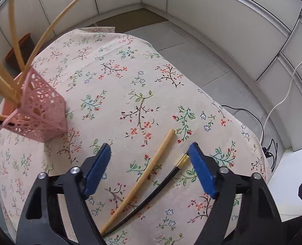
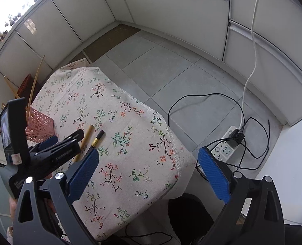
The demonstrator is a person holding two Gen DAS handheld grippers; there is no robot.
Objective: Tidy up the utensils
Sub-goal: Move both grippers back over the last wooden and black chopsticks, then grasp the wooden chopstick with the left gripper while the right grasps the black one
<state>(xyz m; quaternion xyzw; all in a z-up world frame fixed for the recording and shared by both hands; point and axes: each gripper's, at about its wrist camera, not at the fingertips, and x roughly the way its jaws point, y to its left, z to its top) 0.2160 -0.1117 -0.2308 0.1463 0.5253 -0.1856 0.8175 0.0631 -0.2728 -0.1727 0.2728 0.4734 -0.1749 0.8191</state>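
While angled down, left gripper (image 1: 150,155) straddles 2 chopsticks (image 1: 142,175).

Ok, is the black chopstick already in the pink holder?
No. The black chopstick lies flat on the tablecloth beside a wooden chopstick, apart from the pink holder.

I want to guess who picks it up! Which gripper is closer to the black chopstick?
Left. The left gripper hangs open right over the black chopstick, which lies between its fingers. The right gripper is off to the side, open over the tablecloth's edge.
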